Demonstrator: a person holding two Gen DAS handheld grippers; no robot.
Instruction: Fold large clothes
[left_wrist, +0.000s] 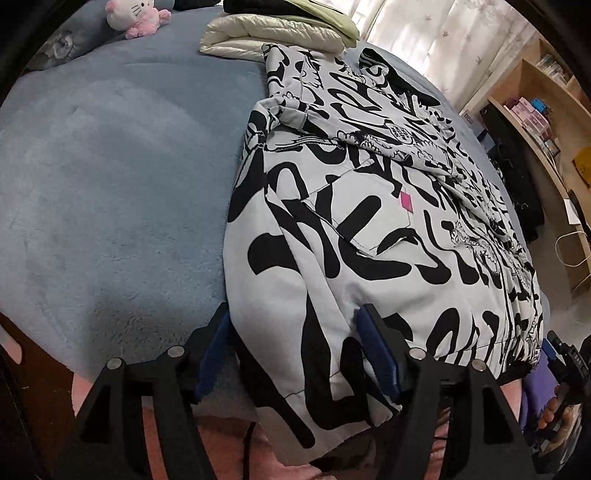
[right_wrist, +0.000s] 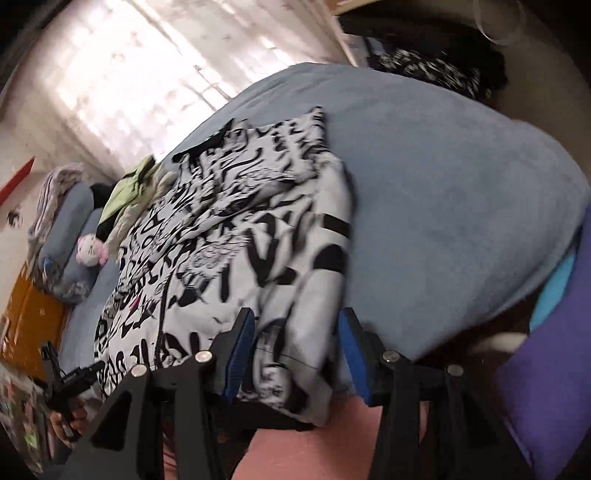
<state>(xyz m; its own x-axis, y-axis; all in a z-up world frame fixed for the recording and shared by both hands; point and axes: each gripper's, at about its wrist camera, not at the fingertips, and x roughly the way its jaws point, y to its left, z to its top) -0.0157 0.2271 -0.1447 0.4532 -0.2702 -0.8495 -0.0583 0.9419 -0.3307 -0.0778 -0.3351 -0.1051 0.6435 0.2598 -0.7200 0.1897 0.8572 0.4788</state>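
Observation:
A large white hoodie with a black graffiti print (left_wrist: 369, 221) lies spread on the blue-grey blanket (left_wrist: 110, 184) of a bed, its hem hanging over the near edge. My left gripper (left_wrist: 295, 325) is open over the hem's left corner: one blue pad is beside the cloth edge and the other rests on top. In the blurred right wrist view the hoodie (right_wrist: 221, 240) fills the middle. My right gripper (right_wrist: 297, 328) is open with the hoodie's right edge loose between its pads, and the right pad is clear of the cloth. Each view shows the other gripper low at its edge.
A folded cream jacket (left_wrist: 266, 37) and a green garment (left_wrist: 332, 18) lie at the head of the bed beside a pink plush cat (left_wrist: 133, 16). Wooden shelves (left_wrist: 535, 110) stand to the right. Below the blanket are a pink sheet (right_wrist: 332, 443) and purple fabric (right_wrist: 554, 369).

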